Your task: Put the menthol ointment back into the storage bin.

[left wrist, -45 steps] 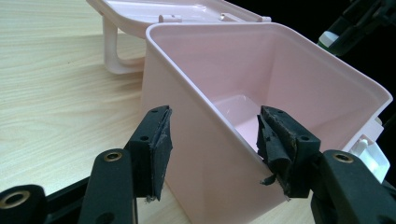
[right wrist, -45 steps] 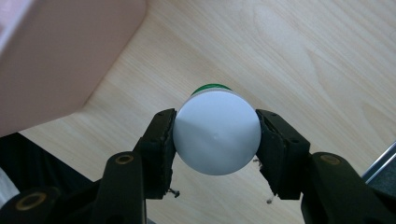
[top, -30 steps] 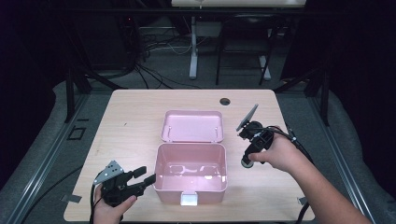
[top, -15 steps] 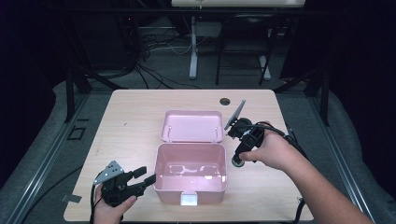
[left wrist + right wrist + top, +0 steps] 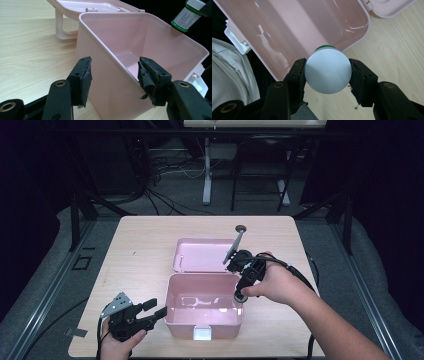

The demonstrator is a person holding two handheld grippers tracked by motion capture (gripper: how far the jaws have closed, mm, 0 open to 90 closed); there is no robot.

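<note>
An open pink box (image 5: 172, 305) stands near the table's front, its lid (image 5: 200, 255) lying flat behind it. My right gripper (image 5: 241, 291) points down over the box's right rim, shut on a small bottle (image 5: 239, 296). Looking along its jaws, the right gripper (image 5: 327, 73) clamps the bottle's white cap (image 5: 327, 73), with a green edge behind it and the box's bare inside (image 5: 294, 30) below. My left gripper (image 5: 156, 312) rests at the box's front left corner, jaws open. In its own view the left gripper (image 5: 113, 80) faces the corner wall (image 5: 112, 82), and the bottle (image 5: 186, 16) hangs at the far side.
A dark round hole (image 5: 241, 227) sits in the tabletop behind the lid. A white latch (image 5: 202, 333) is on the box's front wall. The bare wooden table (image 5: 140, 250) stretches left and behind the box. Cables and stand legs (image 5: 206, 175) lie on the floor beyond.
My right gripper has carried the bottle leftwards and slightly up, from beside the box to above its right rim. The left gripper has stayed put.
</note>
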